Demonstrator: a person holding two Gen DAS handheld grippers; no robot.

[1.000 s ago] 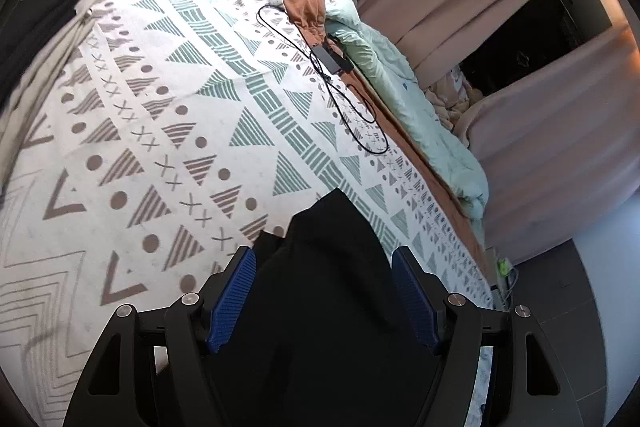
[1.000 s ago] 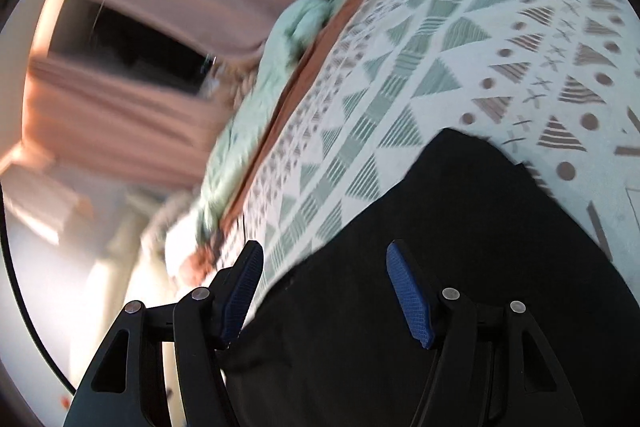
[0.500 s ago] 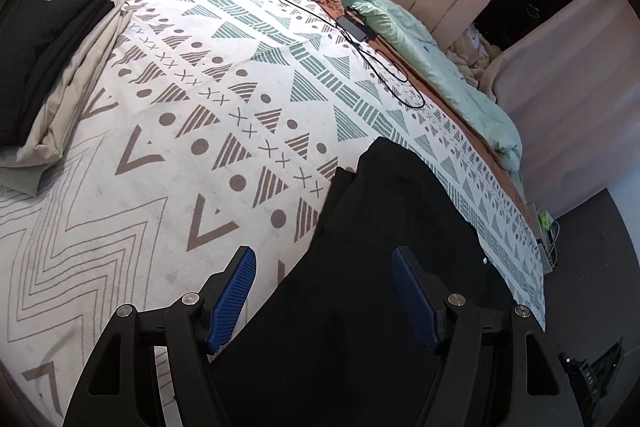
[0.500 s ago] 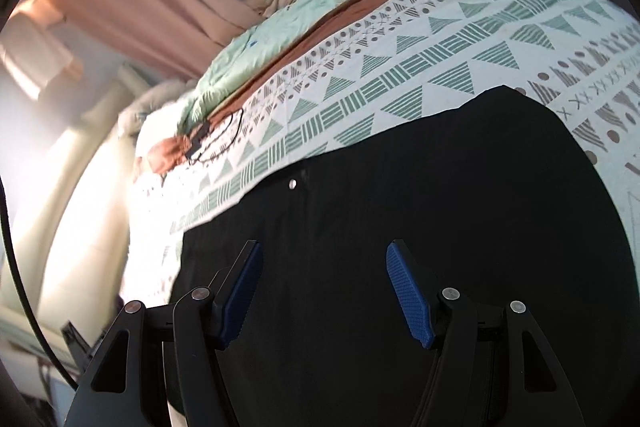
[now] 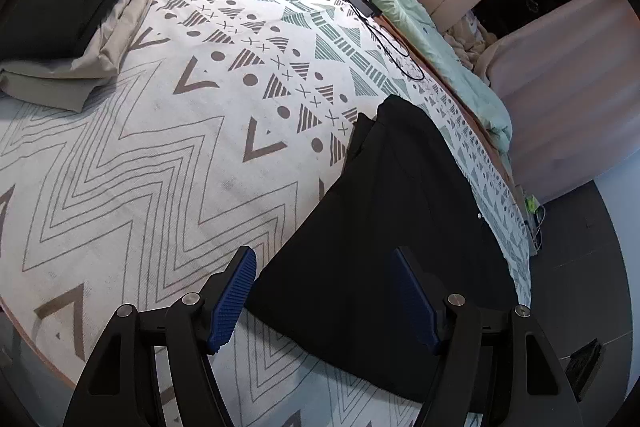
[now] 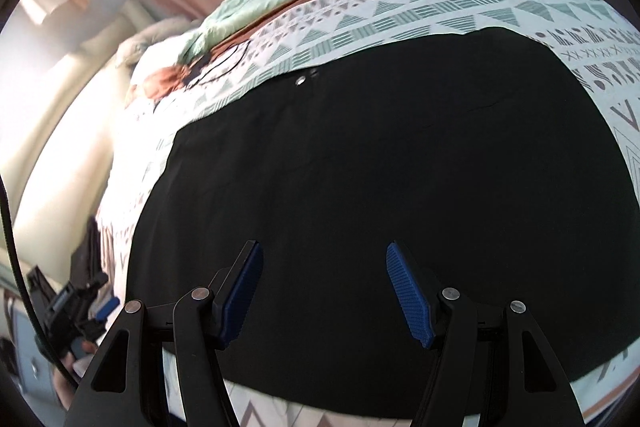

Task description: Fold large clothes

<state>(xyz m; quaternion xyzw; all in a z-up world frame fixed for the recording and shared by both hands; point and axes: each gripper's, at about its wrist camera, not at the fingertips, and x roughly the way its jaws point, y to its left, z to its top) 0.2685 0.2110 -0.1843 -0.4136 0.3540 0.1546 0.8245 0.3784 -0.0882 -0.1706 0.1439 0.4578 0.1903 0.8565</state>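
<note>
Left wrist view: my left gripper (image 5: 326, 301) hung over the near part of the bed (image 5: 168, 163), its jaws standing apart with nothing pressed between the pads. The black garment (image 5: 392, 227) lay flat on the patterned cover, one near corner falling between the fingers but not gripped. It ran as a long panel toward the far edge of the bed, with a narrower layer showing along its left side, so I judged at least one lengthwise fold to be in place. At the upper left sat a stack (image 5: 68, 11) of folded clothes, dark on grey, well apart from the garment. I took these to be finished pieces. A cable (image 5: 384, 39) lay on the cover beyond the garment, clear of it.

Right wrist view: my right gripper (image 6: 324, 291) hovered above the same garment (image 6: 380, 187), jaws likewise apart and empty. The cloth spread wide and smooth beneath it, a small metal snap (image 6: 300, 81) showing near its far edge. I saw no bunching.

Assessment: the garment was laid out and partly folded, neither gripper holding it. Further crosswise folds and transfer to the stack appeared to be outstanding.
</note>
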